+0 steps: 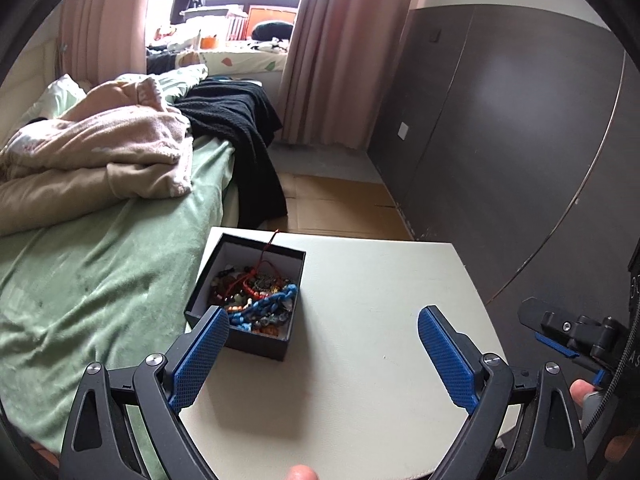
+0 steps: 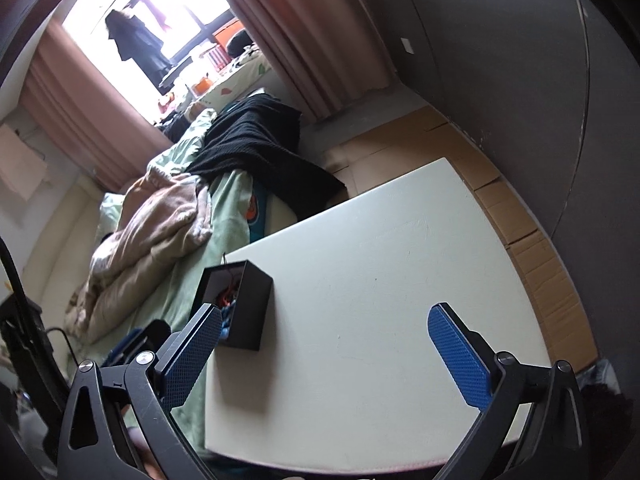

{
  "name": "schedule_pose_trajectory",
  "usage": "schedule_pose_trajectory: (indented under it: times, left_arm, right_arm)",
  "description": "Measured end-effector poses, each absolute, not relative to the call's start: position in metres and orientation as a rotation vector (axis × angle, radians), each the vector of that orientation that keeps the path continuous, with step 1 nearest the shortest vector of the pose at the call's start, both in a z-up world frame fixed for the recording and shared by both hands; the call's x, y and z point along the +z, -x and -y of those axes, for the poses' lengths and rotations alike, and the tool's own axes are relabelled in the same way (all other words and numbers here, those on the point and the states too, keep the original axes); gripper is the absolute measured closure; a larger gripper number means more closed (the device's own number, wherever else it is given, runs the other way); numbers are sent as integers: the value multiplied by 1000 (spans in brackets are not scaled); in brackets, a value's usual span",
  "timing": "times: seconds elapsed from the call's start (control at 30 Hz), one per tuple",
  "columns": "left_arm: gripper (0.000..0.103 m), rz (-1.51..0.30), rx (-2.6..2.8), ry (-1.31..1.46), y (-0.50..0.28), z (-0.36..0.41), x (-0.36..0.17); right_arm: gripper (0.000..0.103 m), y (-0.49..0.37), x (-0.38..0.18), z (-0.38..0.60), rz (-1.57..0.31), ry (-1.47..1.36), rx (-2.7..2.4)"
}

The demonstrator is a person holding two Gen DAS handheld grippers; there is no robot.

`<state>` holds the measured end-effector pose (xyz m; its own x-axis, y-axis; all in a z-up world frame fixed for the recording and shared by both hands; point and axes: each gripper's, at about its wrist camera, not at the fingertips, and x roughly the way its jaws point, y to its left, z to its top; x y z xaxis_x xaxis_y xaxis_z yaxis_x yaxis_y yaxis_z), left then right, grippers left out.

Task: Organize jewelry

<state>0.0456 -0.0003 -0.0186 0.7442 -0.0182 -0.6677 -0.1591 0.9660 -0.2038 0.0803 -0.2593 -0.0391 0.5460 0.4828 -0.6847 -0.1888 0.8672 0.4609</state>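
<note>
A small black open box (image 1: 216,280) stands at the left edge of a white table (image 1: 360,300). It holds a heap of jewelry (image 1: 256,296): bead bracelets, a blue braided cord and a red string that sticks up over the far rim. My left gripper (image 1: 324,320) is open and empty, above the table, its left finger in front of the box's near left corner. In the right wrist view the box (image 2: 250,308) shows from the side at the table's (image 2: 380,300) left edge. My right gripper (image 2: 325,320) is open and empty over the table, right of the box.
A bed with a green sheet (image 1: 92,264), a beige blanket (image 1: 100,148) and a black garment (image 1: 236,120) lies left of the table. A dark wardrobe (image 1: 512,140) stands on the right. Cardboard (image 1: 336,204) covers the floor beyond the table. The right gripper shows at the left wrist view's right edge (image 1: 560,332).
</note>
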Motion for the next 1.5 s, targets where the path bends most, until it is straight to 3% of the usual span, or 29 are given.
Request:
schedule_pose_trajectory:
  times: [1.5]
  left_arm:
    - [7, -712, 131, 216, -36, -6, -20]
  right_arm:
    - [0, -65, -29, 250, -900, -218, 455]
